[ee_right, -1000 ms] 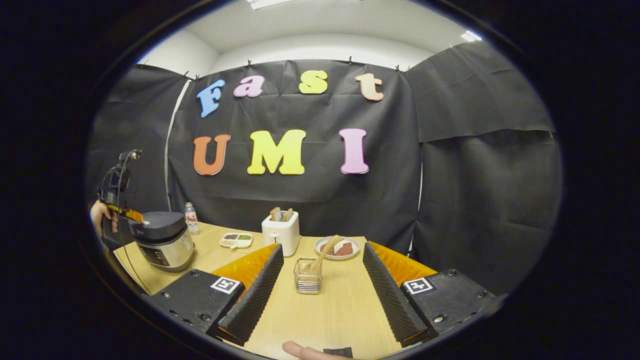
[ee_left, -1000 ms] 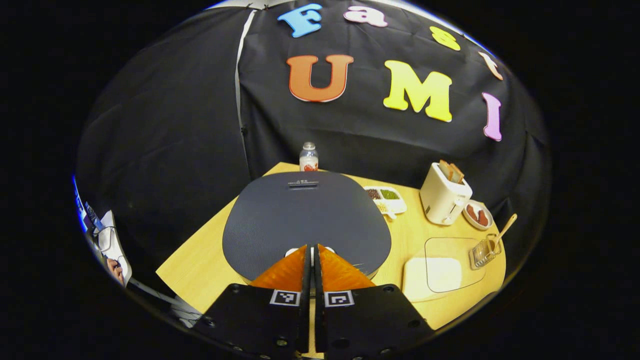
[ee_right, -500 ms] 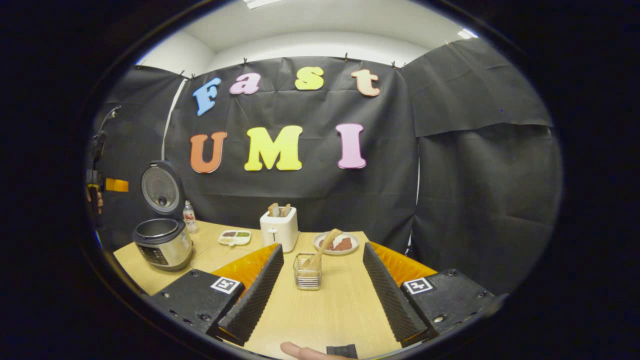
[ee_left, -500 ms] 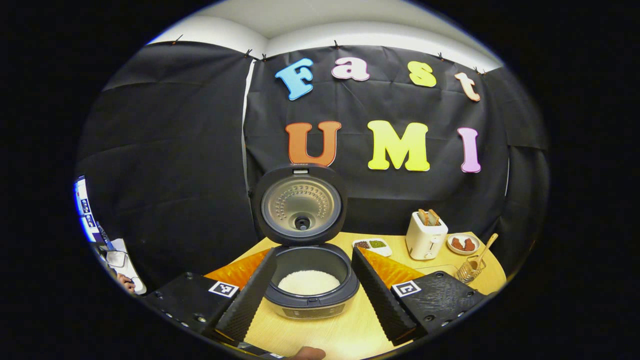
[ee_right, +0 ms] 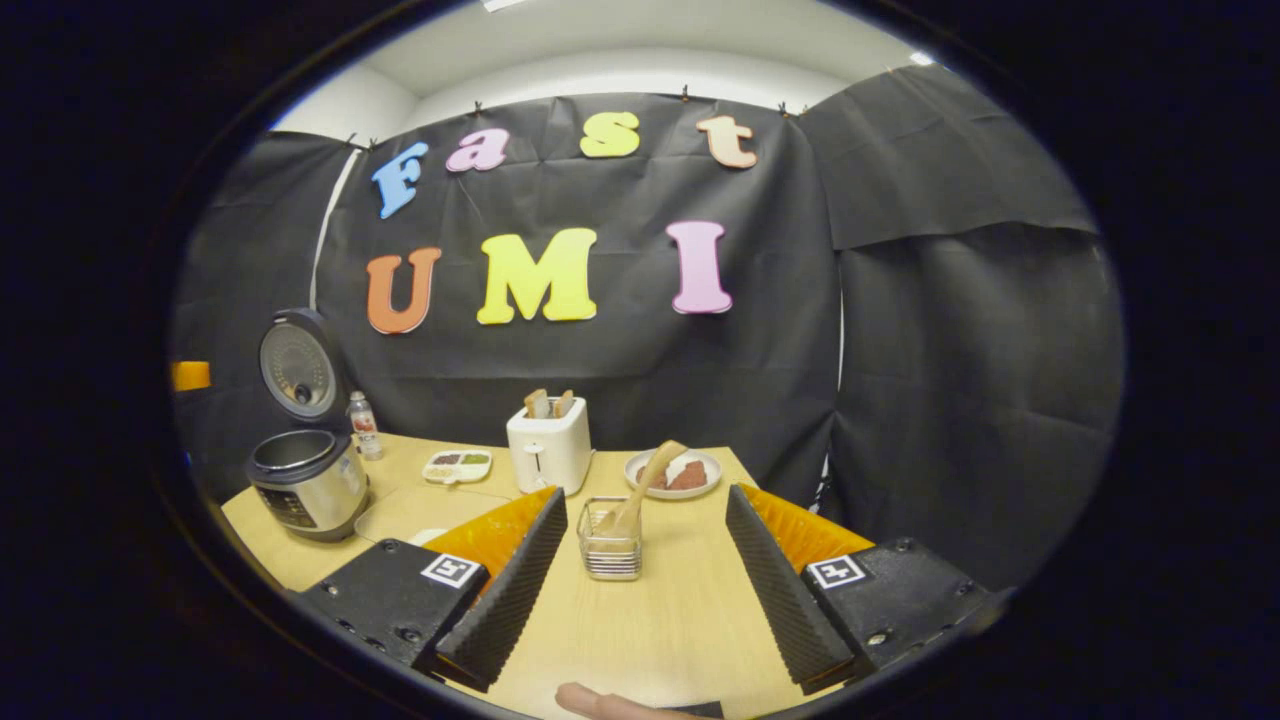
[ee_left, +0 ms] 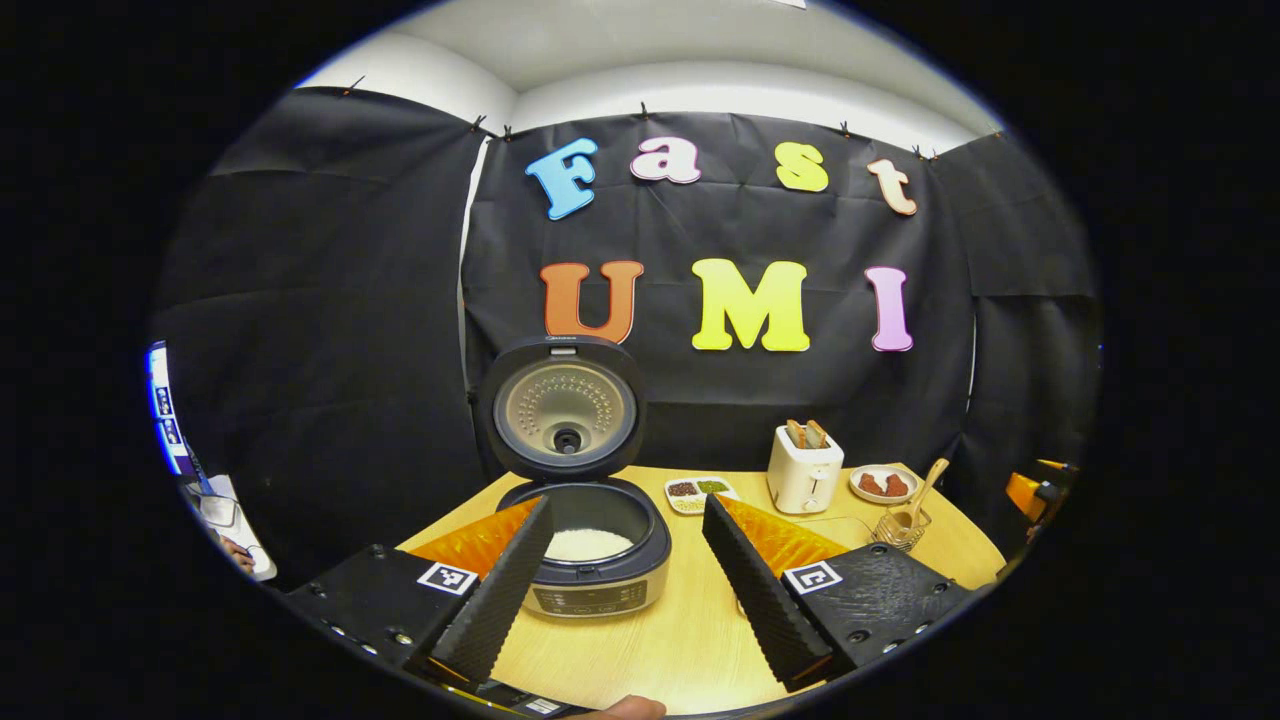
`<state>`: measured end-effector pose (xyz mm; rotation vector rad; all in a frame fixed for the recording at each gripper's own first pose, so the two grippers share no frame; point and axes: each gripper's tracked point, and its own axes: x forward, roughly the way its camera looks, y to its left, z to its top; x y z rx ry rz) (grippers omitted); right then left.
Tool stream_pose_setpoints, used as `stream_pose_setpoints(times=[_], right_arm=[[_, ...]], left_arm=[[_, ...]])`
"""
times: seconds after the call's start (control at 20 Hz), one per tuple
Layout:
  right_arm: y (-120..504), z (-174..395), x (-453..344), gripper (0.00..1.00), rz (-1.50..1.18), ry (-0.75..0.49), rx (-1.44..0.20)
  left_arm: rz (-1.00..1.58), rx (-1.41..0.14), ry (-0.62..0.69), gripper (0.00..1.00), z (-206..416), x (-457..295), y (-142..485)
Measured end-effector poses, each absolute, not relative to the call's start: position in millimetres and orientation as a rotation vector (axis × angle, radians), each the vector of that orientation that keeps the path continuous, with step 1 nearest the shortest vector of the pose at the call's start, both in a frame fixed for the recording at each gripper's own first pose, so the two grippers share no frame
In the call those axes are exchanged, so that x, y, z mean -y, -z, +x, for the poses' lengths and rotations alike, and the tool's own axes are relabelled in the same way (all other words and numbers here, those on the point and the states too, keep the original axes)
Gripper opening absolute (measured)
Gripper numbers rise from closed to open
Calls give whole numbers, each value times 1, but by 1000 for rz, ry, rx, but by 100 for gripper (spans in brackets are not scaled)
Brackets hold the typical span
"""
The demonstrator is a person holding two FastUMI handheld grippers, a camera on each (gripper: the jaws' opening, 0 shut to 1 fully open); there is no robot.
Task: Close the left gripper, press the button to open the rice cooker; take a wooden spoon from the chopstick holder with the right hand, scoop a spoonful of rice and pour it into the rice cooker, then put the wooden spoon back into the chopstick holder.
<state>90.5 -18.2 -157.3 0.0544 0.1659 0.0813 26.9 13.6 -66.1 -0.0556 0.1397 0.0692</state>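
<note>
Right gripper stands wide apart before the chopstick holder; its wooden spoon, light and stiff, looks best pinched on the upper handle.

Cooker sits on the table with its lid standing upright, white rice showing in the pot. Off to the right, the spoon leans tilted in the wire holder.

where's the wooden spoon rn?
The wooden spoon leans in the chopstick holder, centred between the open right gripper's fingers in the right gripper view, just in front of the plate and right of the toaster.
</note>
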Motion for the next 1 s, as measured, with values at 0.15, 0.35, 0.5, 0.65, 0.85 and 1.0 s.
stream_pose_setpoints(times=[0.15,0.35,0.5,0.65,0.85,1.0], right_arm=[[172,122,13,100,91,-98,-186],[186,169,10,100,178,-98,-191],[214,209,6,100,207,-92,-254],[229,251,5,100,217,-86,-252],[248,293,0,92,168,-78,-288],[256,319,4,99,147,-60,-303]], left_arm=[[-56,-106,-41,96,18,-4,68],[-16,-91,-62,96,7,-5,82],[-11,-67,-47,96,2,4,87],[28,-46,-28,96,0,7,93],[58,-51,-45,96,-1,2,101],[14,-60,-19,95,2,4,109]])
